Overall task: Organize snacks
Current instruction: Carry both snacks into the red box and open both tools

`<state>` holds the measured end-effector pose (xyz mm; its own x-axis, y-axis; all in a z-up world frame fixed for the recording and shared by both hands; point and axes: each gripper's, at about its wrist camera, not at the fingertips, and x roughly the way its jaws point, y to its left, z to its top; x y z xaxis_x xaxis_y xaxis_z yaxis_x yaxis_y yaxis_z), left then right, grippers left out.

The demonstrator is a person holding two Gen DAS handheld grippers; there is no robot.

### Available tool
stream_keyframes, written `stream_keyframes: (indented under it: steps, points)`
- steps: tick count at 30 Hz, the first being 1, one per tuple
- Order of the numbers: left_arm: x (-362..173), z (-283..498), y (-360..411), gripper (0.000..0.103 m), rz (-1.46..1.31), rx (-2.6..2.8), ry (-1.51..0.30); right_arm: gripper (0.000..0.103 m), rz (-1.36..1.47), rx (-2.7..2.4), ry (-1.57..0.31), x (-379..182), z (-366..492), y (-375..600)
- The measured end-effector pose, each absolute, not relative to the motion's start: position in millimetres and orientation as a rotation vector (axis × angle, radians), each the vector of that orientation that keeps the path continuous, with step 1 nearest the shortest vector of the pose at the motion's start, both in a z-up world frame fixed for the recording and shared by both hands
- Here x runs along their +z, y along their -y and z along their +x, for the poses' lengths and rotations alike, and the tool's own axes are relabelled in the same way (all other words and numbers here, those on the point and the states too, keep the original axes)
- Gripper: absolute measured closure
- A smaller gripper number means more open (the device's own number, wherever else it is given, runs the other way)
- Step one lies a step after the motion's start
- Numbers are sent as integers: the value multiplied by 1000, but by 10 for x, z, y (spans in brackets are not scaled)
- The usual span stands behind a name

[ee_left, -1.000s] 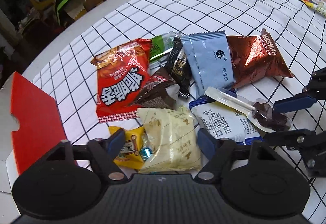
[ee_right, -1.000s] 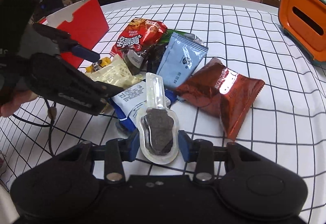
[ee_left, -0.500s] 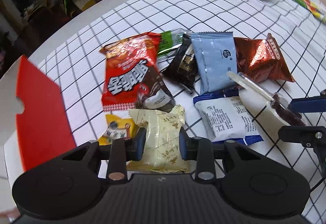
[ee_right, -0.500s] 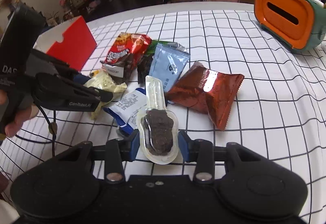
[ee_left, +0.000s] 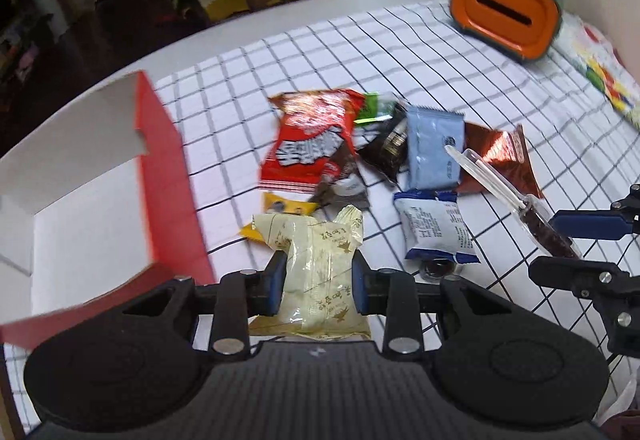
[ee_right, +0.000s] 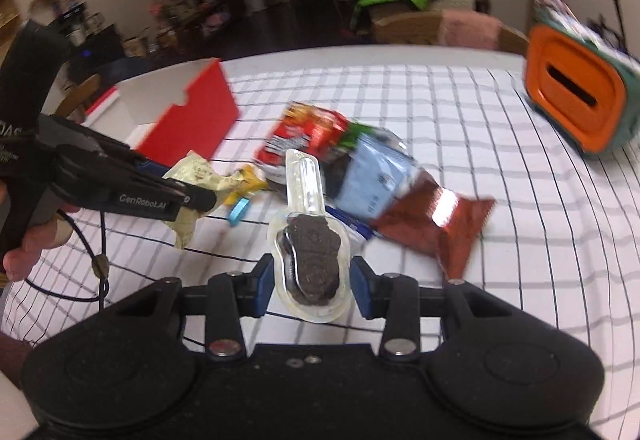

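My left gripper (ee_left: 318, 286) is shut on a cream snack packet (ee_left: 316, 272) and holds it above the table, beside the open red box (ee_left: 168, 179). My right gripper (ee_right: 312, 280) is shut on a clear packet with a dark chocolate cookie on a stick (ee_right: 314, 264), also lifted; it shows at the right of the left wrist view (ee_left: 536, 224). A pile of snacks lies on the checked cloth: a red bag (ee_left: 312, 139), a light blue packet (ee_left: 434, 147), a brown foil bag (ee_left: 500, 155), a white-and-blue packet (ee_left: 434, 226), a yellow packet (ee_left: 280, 209).
An orange and teal tissue box (ee_left: 506, 13) stands at the far right of the round table. The red box has a white inside (ee_left: 80, 207) and sits at the table's left edge. Chairs stand beyond the far edge. A cable hangs under the left gripper (ee_right: 100, 264).
My left gripper closed on the cream packet and lifted it towards the red box. My right gripper rose with the cookie packet still in it.
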<state>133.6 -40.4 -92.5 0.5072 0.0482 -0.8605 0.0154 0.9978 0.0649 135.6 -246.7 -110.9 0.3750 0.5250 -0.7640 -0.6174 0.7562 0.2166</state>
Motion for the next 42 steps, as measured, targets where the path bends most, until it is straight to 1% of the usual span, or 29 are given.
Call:
stream_keyframes:
  steps: [8, 17, 29, 36, 42]
  points:
    - [-573, 1102, 57, 71, 5, 124, -987, 64, -176, 848, -846, -738, 1354, 2095]
    - [-290, 1016, -528, 71, -26, 187, -936, 64, -242, 899, -790, -454, 1413, 1370]
    - [-330, 1069, -1523, 71, -26, 267, -952, 64, -251, 839, -842, -568, 1619, 263]
    - [-460, 1233, -2044, 71, -23, 298, -995, 64, -305, 788, -890, -796, 1723, -286]
    - [-667, 1364, -2266, 71, -13, 298, -1041, 64, -374, 778, -932, -1040, 1708, -637]
